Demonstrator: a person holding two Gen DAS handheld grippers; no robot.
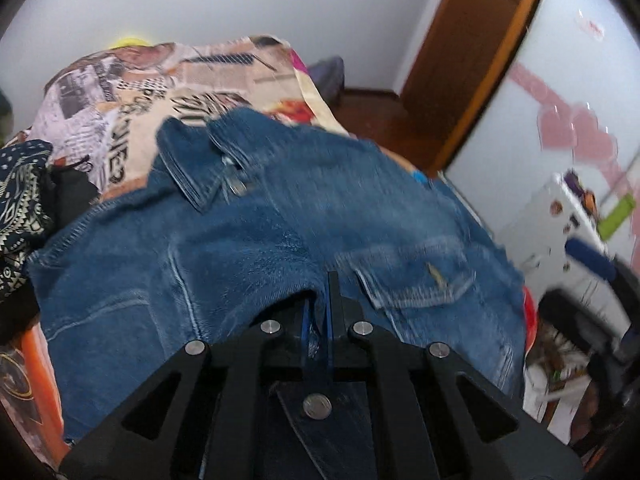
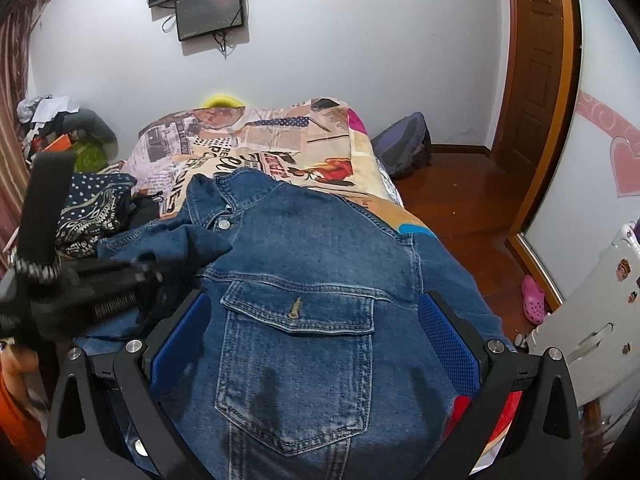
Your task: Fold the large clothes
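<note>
On the left, the left gripper has its fingers pinched together on a fold of the denim jacket, probably to carry that side over. The jacket lies front-up on the bed, collar toward the far wall, its long axis running away from the cameras. On the right, the right gripper hovers spread wide over the chest pocket, gripping nothing.

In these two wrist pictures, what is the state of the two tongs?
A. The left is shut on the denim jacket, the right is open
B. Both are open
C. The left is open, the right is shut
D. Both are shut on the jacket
A: the left tongs pinch a fold of the denim jacket, while the right tongs stand wide apart above its chest pocket.
</note>
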